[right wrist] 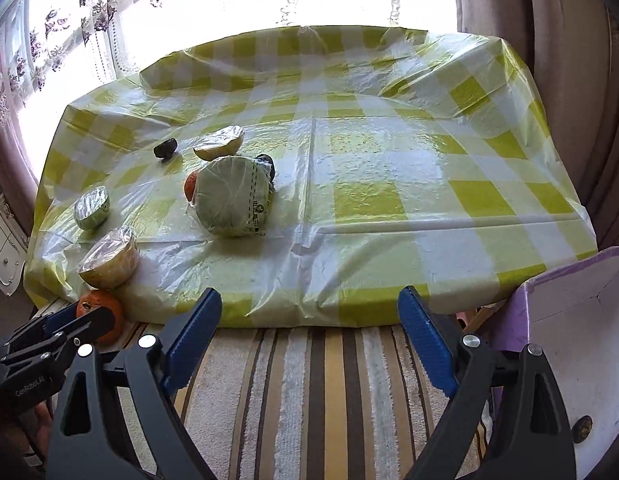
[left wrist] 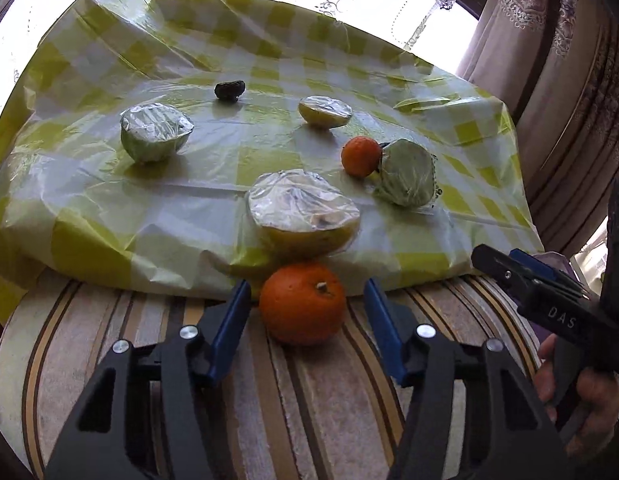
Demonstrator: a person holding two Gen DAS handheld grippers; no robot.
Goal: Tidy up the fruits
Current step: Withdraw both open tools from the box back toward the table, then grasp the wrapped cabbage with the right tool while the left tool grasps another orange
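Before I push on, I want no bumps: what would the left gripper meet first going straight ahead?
The orange, lying on the striped cloth between the left gripper fingers; they look not quite touching it.

The right tool (left wrist: 489, 258) reads "DAS"; the left tool (right wrist: 75, 314), "CenRoboLAI".

Glossy crinkled plastic tablecloth (left wrist: 157, 200); matt dimpled orange (left wrist: 302, 303); rough woven striped cloth (right wrist: 309, 392).
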